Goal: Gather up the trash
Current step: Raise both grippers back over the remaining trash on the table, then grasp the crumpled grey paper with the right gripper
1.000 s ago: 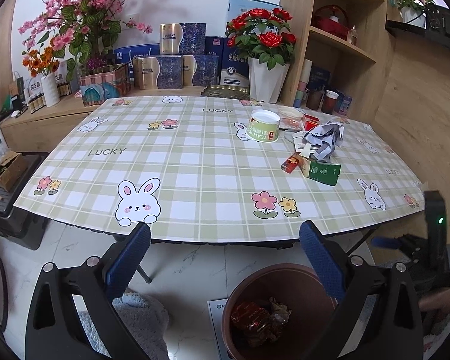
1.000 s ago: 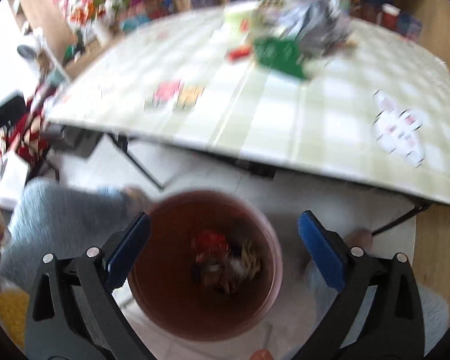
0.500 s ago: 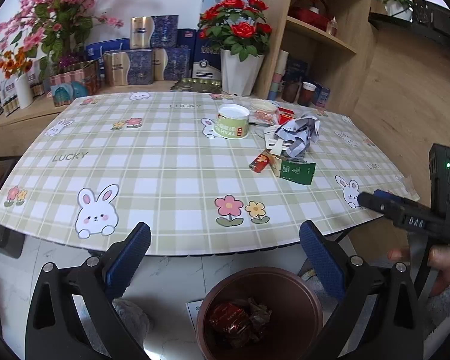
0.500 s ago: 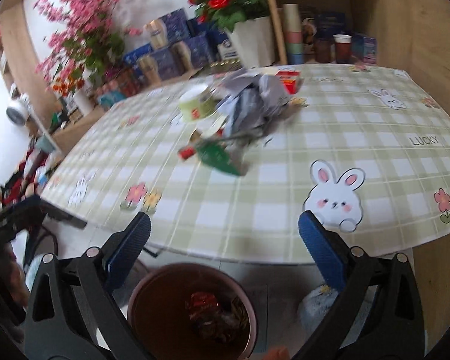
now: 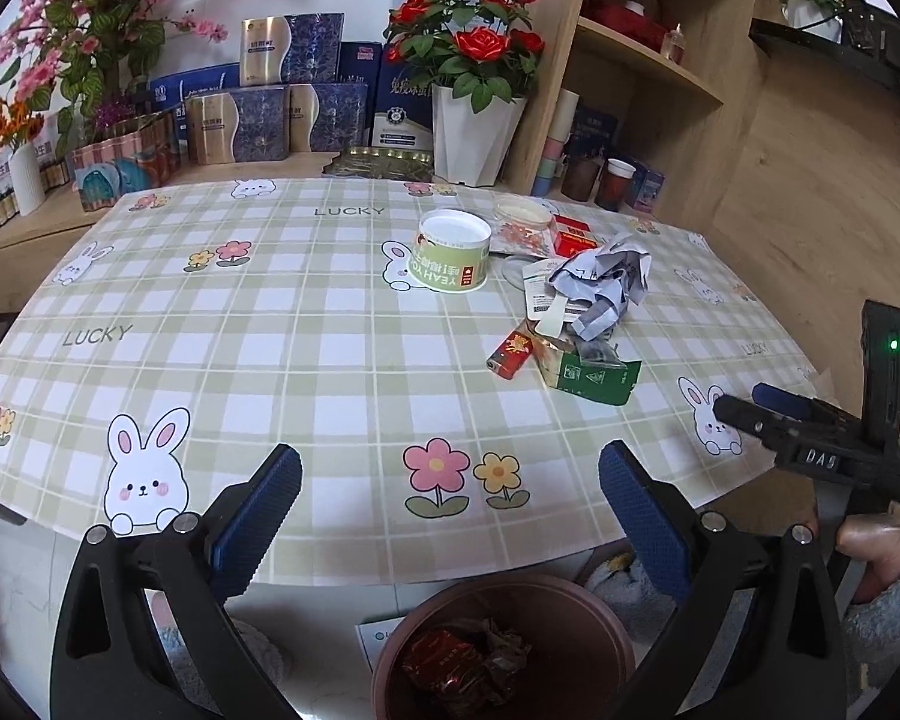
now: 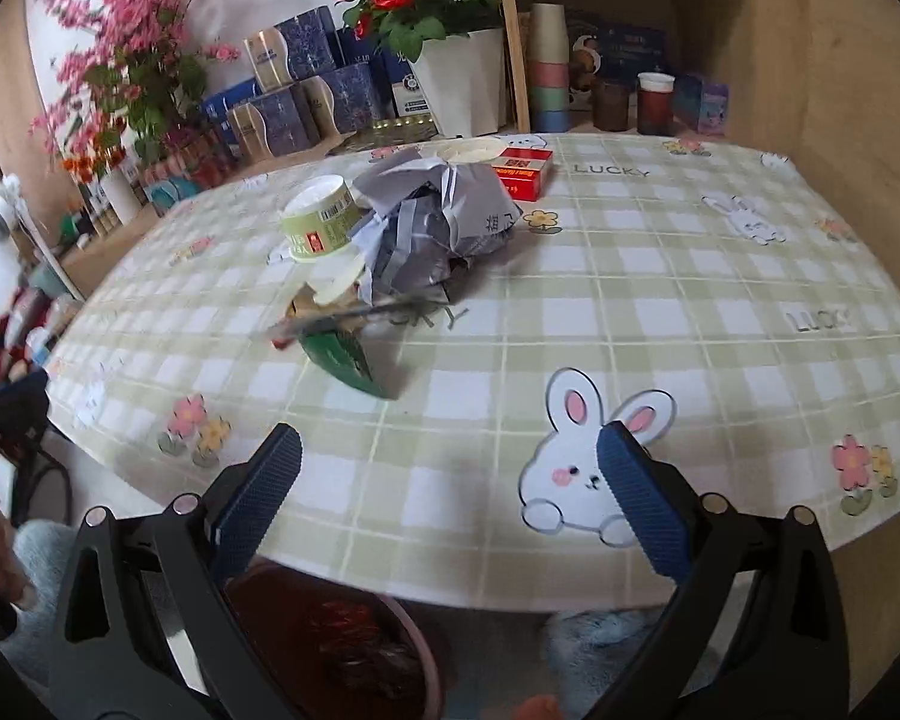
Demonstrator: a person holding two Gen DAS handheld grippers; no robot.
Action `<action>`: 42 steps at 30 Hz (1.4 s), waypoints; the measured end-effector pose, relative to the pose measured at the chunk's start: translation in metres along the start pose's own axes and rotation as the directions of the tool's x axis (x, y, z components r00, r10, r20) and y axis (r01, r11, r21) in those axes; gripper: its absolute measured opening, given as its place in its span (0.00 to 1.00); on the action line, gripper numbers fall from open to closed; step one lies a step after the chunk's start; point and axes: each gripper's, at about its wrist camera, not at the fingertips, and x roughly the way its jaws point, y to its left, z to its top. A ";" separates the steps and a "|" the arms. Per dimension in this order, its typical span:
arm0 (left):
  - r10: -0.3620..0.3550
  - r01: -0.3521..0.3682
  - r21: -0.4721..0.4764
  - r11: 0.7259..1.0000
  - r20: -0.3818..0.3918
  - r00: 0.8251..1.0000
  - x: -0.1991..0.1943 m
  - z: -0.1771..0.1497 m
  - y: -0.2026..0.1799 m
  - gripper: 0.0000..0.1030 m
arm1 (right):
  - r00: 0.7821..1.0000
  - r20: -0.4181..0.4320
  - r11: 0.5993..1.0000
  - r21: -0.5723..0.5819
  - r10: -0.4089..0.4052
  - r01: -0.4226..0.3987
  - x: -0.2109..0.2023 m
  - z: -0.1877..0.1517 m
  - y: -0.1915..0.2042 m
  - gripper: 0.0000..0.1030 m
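Brown bin [image 5: 504, 648] with crumpled wrappers [image 5: 462, 657]; both grippers' fingers [image 5: 258, 510] spread, empty.

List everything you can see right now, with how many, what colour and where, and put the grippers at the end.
green carton: one, green, on the table nearest the front edge
small red box: one, red, just left of the green carton
crumpled paper: one wad, grey and white, behind the carton
round tub: one, green with white top, mid-table
red pack: one, red and white, far side of the pile
trash bin: one, brown, on the floor below the table edge, wrappers inside
table: one, green plaid cloth with bunnies
rose pot: one, white, red roses, behind the table
left gripper: open, empty
right gripper: open, empty
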 end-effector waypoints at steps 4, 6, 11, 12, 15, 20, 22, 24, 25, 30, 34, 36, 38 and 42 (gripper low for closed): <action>0.002 -0.002 0.003 1.000 0.007 1.000 0.007 0.005 0.000 0.94 | 1.000 0.029 1.000 -0.018 -0.008 0.008 0.007 0.022 0.000 0.94; 0.003 -0.003 -0.001 1.000 0.012 1.000 0.010 0.008 0.003 0.94 | 0.999 0.052 0.997 -0.077 -0.005 0.009 0.014 0.038 0.006 0.94; -0.015 0.015 -0.014 1.000 0.010 1.000 0.015 0.009 0.008 0.94 | 0.998 0.065 0.982 -0.187 0.006 0.007 0.038 0.075 0.019 0.94; -0.009 0.009 -0.012 1.000 0.007 1.000 0.017 0.008 0.009 0.94 | 0.998 0.059 0.983 -0.183 0.021 -0.010 0.047 0.081 0.020 0.94; -0.001 0.000 -0.016 1.000 -0.008 1.000 0.022 0.003 0.013 0.94 | 0.996 0.082 0.981 -0.193 0.019 -0.003 0.063 0.094 0.025 0.94; 0.010 -0.011 -0.050 0.999 -0.030 1.000 0.027 -0.005 0.027 0.94 | 0.994 0.107 0.994 -0.105 0.029 -0.017 0.083 0.115 0.023 0.94; 0.014 -0.016 -0.064 0.998 -0.037 0.999 0.030 -0.008 0.032 0.94 | 0.994 0.110 0.998 -0.055 0.022 -0.016 0.090 0.119 0.018 0.94; 0.017 -0.020 -0.080 0.997 -0.043 0.999 0.033 -0.009 0.038 0.94 | 0.996 0.084 0.999 0.015 0.030 -0.031 0.102 0.121 0.012 0.94; 0.016 -0.020 -0.087 0.996 -0.045 0.999 0.034 -0.009 0.040 0.94 | 0.998 0.062 0.998 0.045 0.030 -0.033 0.109 0.121 0.008 0.94; 0.008 -0.013 -0.108 0.994 -0.044 0.999 0.038 -0.009 0.044 0.94 | 0.993 -0.057 0.980 0.175 0.103 -0.092 0.137 0.108 -0.007 0.89; -0.008 0.002 -0.097 0.995 -0.052 0.999 0.043 -0.009 0.040 0.94 | 0.989 -0.050 0.970 0.208 0.141 -0.128 0.129 0.104 -0.012 0.48; -0.035 0.029 -0.096 0.995 -0.057 0.998 0.045 -0.007 0.036 0.94 | 0.990 -0.037 0.969 0.214 0.134 -0.123 0.119 0.104 -0.015 0.45; -0.064 0.059 -0.084 0.995 -0.057 0.996 0.047 -0.005 0.028 0.94 | 0.988 -0.004 0.964 0.218 0.156 -0.152 0.107 0.104 -0.018 0.42; -0.112 0.111 -0.029 0.993 -0.062 0.992 0.052 0.005 0.005 0.94 | 0.989 0.070 0.976 0.163 0.132 -0.141 0.075 0.101 -0.019 0.42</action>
